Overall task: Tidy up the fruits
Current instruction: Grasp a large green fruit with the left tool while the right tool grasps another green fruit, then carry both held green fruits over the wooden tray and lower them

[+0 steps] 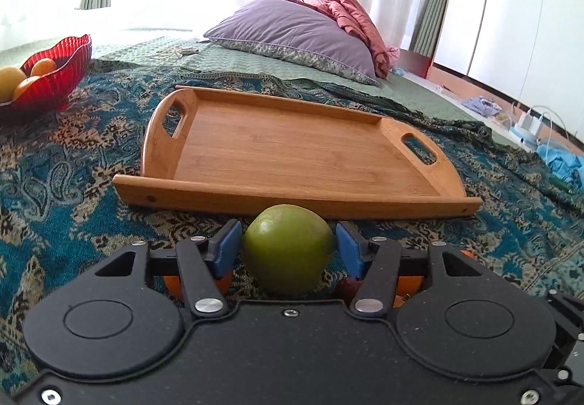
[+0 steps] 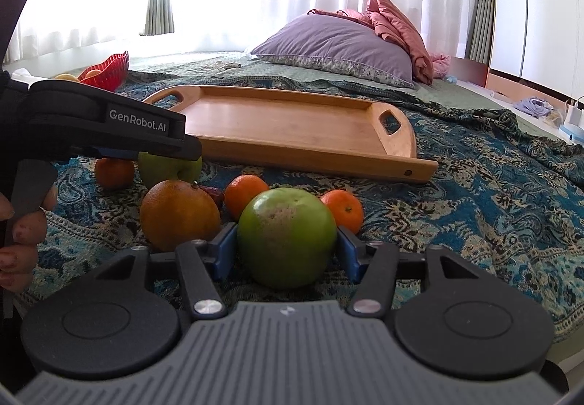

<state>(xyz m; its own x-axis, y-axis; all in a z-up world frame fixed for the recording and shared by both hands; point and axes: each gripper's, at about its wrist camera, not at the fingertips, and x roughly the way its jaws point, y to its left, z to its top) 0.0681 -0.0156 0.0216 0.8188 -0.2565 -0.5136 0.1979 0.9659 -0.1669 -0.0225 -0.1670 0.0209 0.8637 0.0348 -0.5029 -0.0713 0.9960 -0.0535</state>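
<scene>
My left gripper (image 1: 288, 250) is shut on a green apple (image 1: 288, 248) just in front of the empty wooden tray (image 1: 303, 149). In the right wrist view that gripper shows at left over its apple (image 2: 164, 169). My right gripper (image 2: 286, 248) is shut on a second green apple (image 2: 286, 237) with a brownish patch. Around it on the patterned blanket lie a large orange (image 2: 179, 213) and three small mandarins (image 2: 246, 195) (image 2: 345, 209) (image 2: 114, 173). The wooden tray (image 2: 292, 127) lies beyond them.
A red bowl (image 1: 54, 76) holding oranges and a yellow fruit sits far left on the bed. It also shows in the right wrist view (image 2: 107, 71). A purple pillow (image 1: 295, 33) and pink quilt lie behind the tray. Chargers and cables sit on the floor at right (image 1: 529, 124).
</scene>
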